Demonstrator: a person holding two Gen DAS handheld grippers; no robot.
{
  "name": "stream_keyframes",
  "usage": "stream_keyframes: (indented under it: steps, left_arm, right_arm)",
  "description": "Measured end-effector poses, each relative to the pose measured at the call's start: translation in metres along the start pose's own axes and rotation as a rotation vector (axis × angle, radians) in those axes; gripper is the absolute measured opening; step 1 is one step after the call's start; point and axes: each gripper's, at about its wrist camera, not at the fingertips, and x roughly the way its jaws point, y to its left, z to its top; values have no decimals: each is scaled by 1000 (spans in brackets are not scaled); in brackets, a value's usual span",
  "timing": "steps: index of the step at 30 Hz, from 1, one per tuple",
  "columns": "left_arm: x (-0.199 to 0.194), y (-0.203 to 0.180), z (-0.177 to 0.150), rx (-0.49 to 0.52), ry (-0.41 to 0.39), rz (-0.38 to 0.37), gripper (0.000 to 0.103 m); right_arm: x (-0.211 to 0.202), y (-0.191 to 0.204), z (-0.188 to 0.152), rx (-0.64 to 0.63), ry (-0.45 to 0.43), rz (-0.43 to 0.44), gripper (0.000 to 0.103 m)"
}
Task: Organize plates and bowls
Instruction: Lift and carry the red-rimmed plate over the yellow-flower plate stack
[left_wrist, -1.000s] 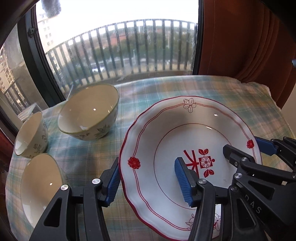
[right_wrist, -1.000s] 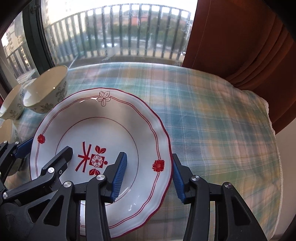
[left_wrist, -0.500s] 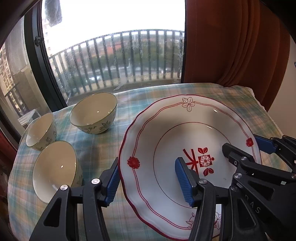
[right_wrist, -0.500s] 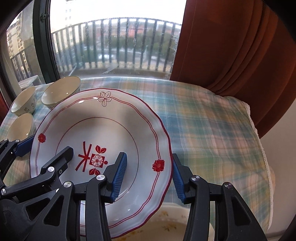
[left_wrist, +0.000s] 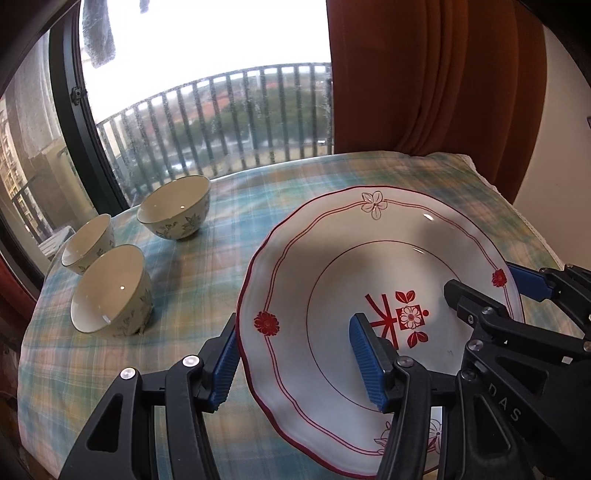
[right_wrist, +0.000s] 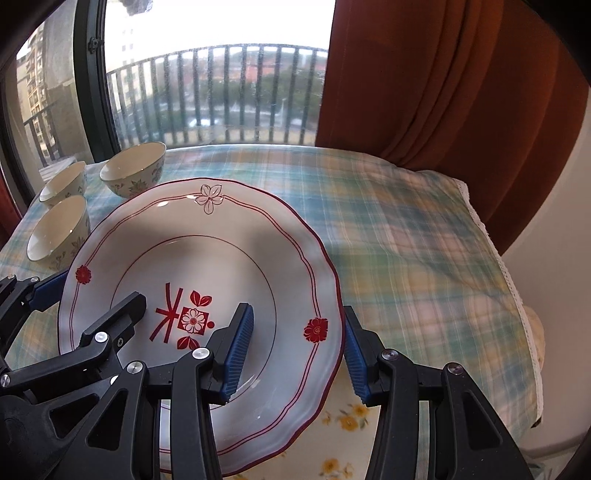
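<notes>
Both grippers, left (left_wrist: 293, 363) and right (right_wrist: 297, 350), clench the glossy scalloped plate (left_wrist: 332, 258), now farther back from the three bowls (left_wrist: 110, 288).

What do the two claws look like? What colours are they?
Both look the same. The left claw and the right claw are made of chunky black plastic arms with triangle-shaped holes and shiny silver screw heads. Each finger ends in a bright blue pad with tiny ridges. The right claw has raised letters, "DAS", on its side. No cables, sleeves or hands show.
</notes>
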Motion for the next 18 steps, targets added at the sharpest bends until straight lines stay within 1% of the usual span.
stream_keyframes:
  steps: [8, 18]
  left_arm:
    - [-8, -33, -15, 26, 3, -35, 58]
    - [4, -65, -35, 14, 54, -59, 58]
  right_arm:
    - [-14, -30, -33, 26, -6, -33, 51]
    - [-4, -57, -65, 29, 42, -36, 51]
